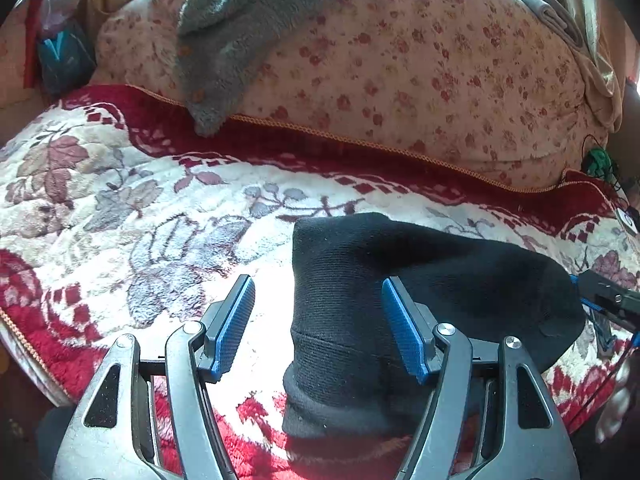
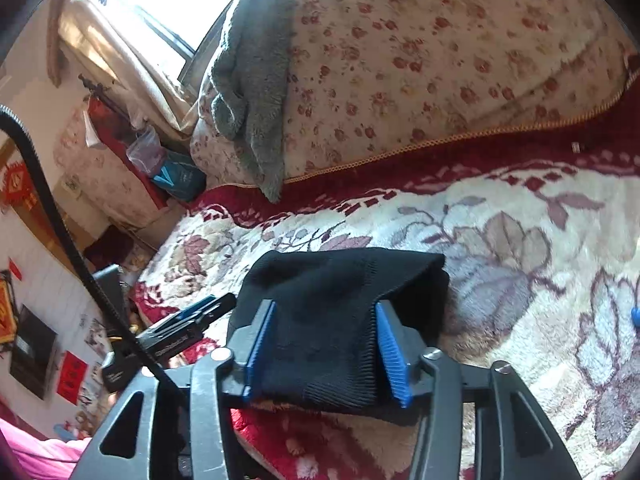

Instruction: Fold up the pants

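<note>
While the black pants (image 1: 420,276) lie folded in a compact bundle on the floral blanket (image 1: 120,208) over the bed, your left claw (image 1: 318,328) hangs above their left edge with its jaws spread wide and gripping nothing. Your right claw (image 2: 324,344) hovers over the same bundle (image 2: 340,304), open as well, the cloth showing between its blue pads (image 2: 390,354) without being pinched. Behind, a grey towel (image 1: 224,44) drapes over the flowered pillow (image 1: 420,80).
</note>
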The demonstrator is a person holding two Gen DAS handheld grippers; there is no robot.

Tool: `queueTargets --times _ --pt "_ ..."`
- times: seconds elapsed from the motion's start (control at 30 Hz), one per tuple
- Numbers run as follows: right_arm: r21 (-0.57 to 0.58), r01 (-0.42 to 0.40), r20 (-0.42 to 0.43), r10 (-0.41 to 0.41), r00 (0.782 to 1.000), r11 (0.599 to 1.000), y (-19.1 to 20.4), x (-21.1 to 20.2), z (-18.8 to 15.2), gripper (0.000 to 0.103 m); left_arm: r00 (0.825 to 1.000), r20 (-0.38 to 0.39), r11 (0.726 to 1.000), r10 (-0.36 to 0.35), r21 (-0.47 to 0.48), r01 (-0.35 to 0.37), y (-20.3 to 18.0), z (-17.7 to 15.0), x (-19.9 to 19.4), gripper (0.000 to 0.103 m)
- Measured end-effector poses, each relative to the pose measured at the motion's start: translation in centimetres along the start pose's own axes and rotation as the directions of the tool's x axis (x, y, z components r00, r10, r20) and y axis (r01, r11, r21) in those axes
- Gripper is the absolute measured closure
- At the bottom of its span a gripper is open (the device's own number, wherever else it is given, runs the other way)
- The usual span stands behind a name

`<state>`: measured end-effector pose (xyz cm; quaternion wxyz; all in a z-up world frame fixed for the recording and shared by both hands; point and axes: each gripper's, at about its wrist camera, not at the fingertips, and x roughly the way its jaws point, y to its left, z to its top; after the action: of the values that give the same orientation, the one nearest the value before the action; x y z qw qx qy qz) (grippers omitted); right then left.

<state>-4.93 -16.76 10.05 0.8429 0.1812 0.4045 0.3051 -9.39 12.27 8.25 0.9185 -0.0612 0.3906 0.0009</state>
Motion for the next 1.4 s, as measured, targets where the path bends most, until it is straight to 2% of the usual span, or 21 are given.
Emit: queueTargets --times 0.23,0.4,0.53,0.63,0.77,1.0,1.4 --pt "-0.039 0.061 0.012 -0.061 0.998 0.997 2.0 1.4 0.2 0.039 0.999 0.033 1.0 0.012 0.008 -0.012 -0.5 -0.1 -1.4 0.036" --pt "-0.029 0.058 0.015 -0.058 0.998 0.998 2.1 0.6 0.4 0.039 1.0 0.029 1.0 0.011 -0.004 -0.01 -0.2 -0.2 -1.5 0.036" --pt "-0.022 0.059 0.065 -0.057 0.996 0.998 1.9 -1.4 1.2 0.039 1.0 0.022 1.0 0.012 -0.025 -0.012 0.1 -0.3 -1.5 0.036" --pt "-0.018 0.068 0.083 -0.066 0.994 0.998 1.6 -2.5 1.7 0.037 1.0 0.014 0.999 -0.014 -0.045 0.015 0.8 -0.5 -1.5 0.036" --pt "0.007 0.086 0.046 -0.086 0.995 0.996 0.1 -2.2 1.1 0.035 0.999 -0.007 0.998 -0.037 -0.058 0.037 1.6 -0.8 -1.3 0.036" --pt "0.14 0.072 -0.057 -0.064 0.996 0.988 -3.4 0.2 -0.8 0.035 0.997 -0.051 0.996 -0.051 -0.079 0.047 2.1 -1.4 -0.5 0.036" --pt "0.129 0.082 -0.05 -0.076 0.996 0.988 -2.9 0.4 -0.9 0.033 0.996 -0.078 0.995 -0.053 -0.083 0.047 2.0 -2.1 0.1 0.036"
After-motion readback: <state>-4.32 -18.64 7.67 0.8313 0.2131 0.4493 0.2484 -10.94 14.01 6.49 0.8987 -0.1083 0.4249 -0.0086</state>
